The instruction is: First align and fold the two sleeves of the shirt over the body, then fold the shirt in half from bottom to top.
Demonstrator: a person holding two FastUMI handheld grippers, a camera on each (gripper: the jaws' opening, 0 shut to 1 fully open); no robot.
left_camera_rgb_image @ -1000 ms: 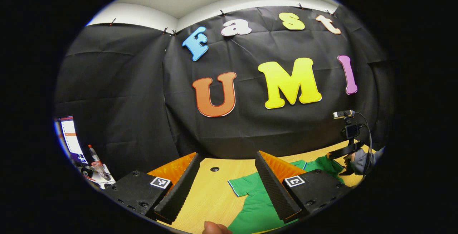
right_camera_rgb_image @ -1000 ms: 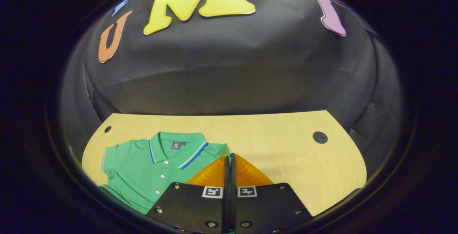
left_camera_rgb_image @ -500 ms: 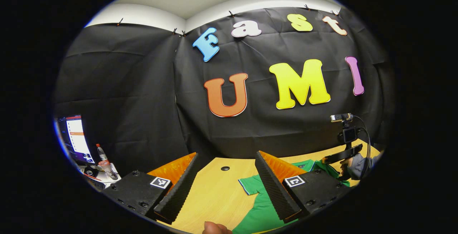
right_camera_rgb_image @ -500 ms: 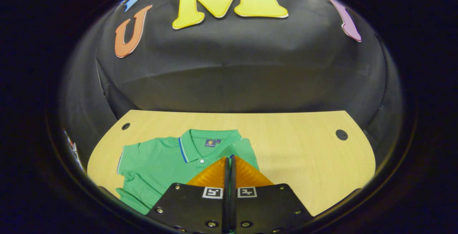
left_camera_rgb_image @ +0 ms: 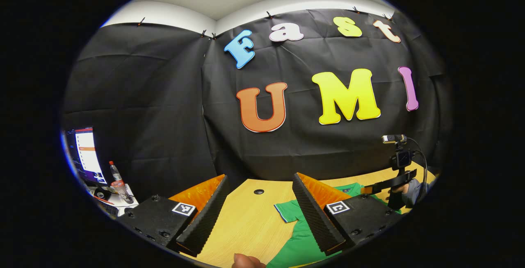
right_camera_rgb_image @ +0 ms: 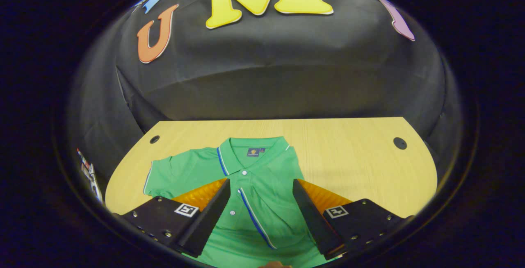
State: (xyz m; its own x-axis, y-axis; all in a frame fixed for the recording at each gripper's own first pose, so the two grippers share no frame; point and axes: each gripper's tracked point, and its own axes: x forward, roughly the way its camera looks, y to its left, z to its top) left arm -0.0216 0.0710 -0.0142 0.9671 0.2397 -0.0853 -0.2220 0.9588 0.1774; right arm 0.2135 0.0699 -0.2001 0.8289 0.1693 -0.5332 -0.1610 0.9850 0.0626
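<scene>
Green polo shirt lies face up on the pale wooden worktop, collar toward the booth wall, and the right claw has just let go: half a second ago its fingers were pressed together over the shirt's right shoulder, and now they stand wide apart with nothing between them, hovering above the buttoned placket. Under the claw the right sleeve lies across the chest, its blue-and-white trimmed edge running diagonally down the body, where a second ago that side of the shirt was still being carried inward. The release suggests the first sleeve fold is done.

The left sleeve remains spread flat on the worktop, out to the side of the collar. In the left gripper view the left claw is open as it was a second earlier, holding nothing and raised above bare worktop just beside that sleeve; farther off in this view, the right claw and the hand holding it sit low over the shirt.

By the look of it, the outstanding work is the left sleeve fold, then the bottom-to-top fold; the hem lies out of sight below both views.
</scene>
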